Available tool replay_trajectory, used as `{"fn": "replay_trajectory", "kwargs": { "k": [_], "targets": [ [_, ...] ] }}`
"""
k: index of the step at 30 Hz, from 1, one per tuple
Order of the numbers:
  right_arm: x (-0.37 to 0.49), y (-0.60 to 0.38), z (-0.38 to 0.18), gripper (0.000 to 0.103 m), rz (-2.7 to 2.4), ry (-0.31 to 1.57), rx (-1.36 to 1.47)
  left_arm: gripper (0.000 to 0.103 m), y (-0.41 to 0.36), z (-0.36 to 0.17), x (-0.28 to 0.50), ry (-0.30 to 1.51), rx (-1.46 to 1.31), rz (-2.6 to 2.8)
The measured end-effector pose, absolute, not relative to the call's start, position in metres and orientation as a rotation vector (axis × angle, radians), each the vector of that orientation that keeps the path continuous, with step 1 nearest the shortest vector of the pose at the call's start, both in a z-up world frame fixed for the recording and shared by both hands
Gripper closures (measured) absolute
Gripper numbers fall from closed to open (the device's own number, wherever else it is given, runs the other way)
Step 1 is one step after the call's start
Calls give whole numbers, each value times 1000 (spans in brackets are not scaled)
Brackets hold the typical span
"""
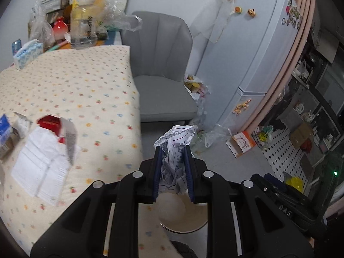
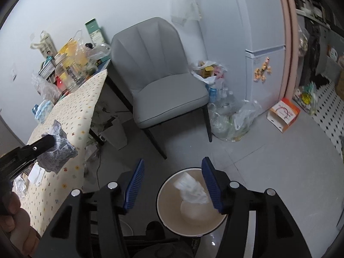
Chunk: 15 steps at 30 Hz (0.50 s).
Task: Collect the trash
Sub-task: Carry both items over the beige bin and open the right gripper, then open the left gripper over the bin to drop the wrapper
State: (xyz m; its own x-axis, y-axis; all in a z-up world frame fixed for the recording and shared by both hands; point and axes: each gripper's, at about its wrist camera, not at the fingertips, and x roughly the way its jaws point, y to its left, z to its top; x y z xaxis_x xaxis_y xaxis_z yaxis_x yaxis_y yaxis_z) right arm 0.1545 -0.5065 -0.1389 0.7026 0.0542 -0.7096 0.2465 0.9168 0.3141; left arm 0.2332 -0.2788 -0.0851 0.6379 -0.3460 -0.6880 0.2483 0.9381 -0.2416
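The left gripper [image 1: 173, 150] has its fingers clamped on a crumpled printed paper [image 1: 176, 142], held in the air just past the worktop [image 1: 86, 81] edge and above the bin [image 2: 191, 206] on the floor. In the right wrist view the same wad of paper shows to the left of the bin, off the corner of the flower-patterned cloth. The right gripper [image 2: 173, 185] hangs over the bin with its fingers [image 2: 134, 185] spread wide apart and nothing between them.

The bin, a round cream pail, stands on the floor in front of the grey chair [image 2: 159, 73]. Inside it lies a white crumpled tissue [image 2: 192, 190], so at least one piece appears to be collected already. The paper in the left gripper looks to be next: it is lifted and close to the bin, but not yet released.

Work remains farther from the bin, on the worktop. A flat white unfolded sheet [image 1: 43, 163] lies near the worktop's near edge, with a torn red packet [image 1: 50, 123] touching its far side and a small blue carton [image 1: 5, 129] beside them. I judge these to be trash still to gather. Whether the jars and bags at the far end of the worktop count as trash, I cannot tell. The task seems partly done.
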Motion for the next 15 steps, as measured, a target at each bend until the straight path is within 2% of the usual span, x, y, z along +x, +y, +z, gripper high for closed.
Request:
{"fn": "replay_trajectory", "kwargs": {
  "k": [11, 12, 14, 15],
  "targets": [
    [101, -542, -126, 41, -192, 776, 466, 76, -342, -109, 234, 904, -97, -464],
    [97, -545, -125, 41, -201, 775, 464, 71, -345, -110, 233, 907, -95, -473],
    [92, -550, -124, 41, -215, 771, 466, 51, -354, -113, 233, 923, -91, -506],
    [89, -552, -123, 41, -221, 769, 471, 28, -356, -113, 232, 927, -93, -523]
  ]
}}
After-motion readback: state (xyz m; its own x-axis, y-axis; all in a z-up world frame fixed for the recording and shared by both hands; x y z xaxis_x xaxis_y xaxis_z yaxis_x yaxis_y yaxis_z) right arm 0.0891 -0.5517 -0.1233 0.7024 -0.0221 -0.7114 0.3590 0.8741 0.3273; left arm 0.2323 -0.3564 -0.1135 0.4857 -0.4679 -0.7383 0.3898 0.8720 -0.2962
